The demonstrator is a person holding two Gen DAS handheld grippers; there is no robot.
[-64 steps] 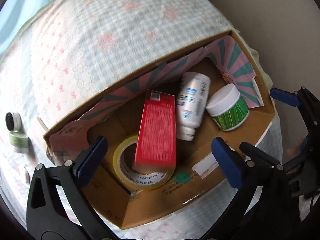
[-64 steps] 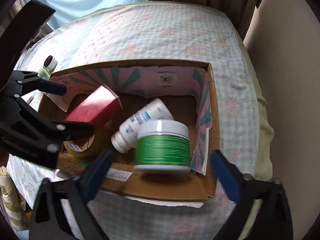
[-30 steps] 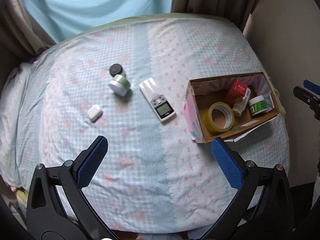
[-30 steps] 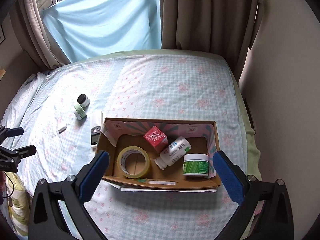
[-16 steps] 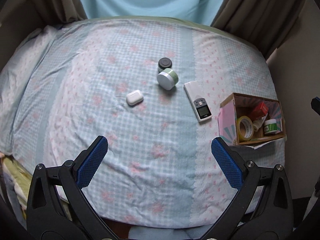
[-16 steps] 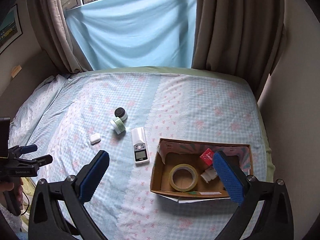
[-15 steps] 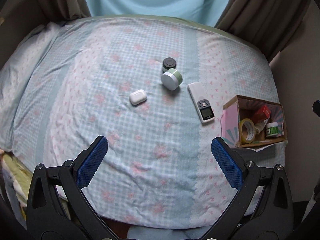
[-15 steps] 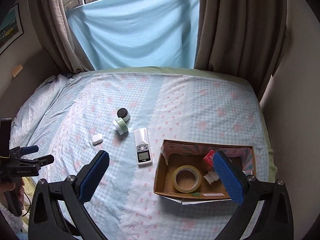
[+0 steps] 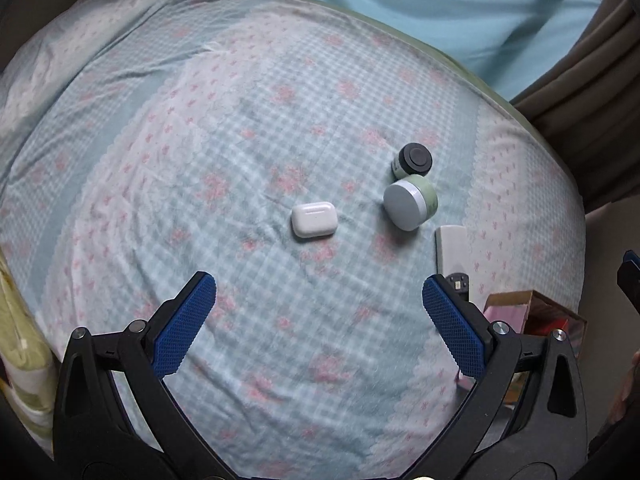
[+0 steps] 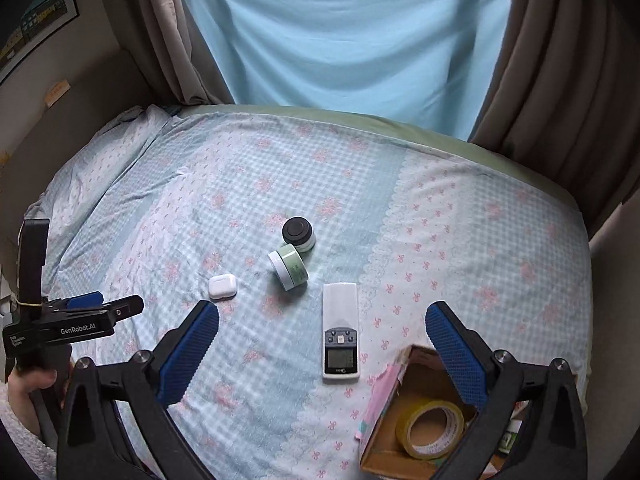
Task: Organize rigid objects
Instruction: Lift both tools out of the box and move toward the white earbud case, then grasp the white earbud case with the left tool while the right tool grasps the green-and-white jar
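Both grippers held above the bed, fingers spread wide with nothing between them.

Left gripper [image 9: 319, 320] faces the earbud case [image 9: 314, 219]; right gripper [image 10: 322, 354] faces the remote [image 10: 340, 336]. Two jars [image 10: 289, 264] lie mid-bed; the cardboard box [image 10: 386, 424] sits near the bed [image 10: 480, 240] edge.

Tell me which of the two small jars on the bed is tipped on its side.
The white-lidded green jar, lid facing sideways; the black-lidded jar beside it stands upright.
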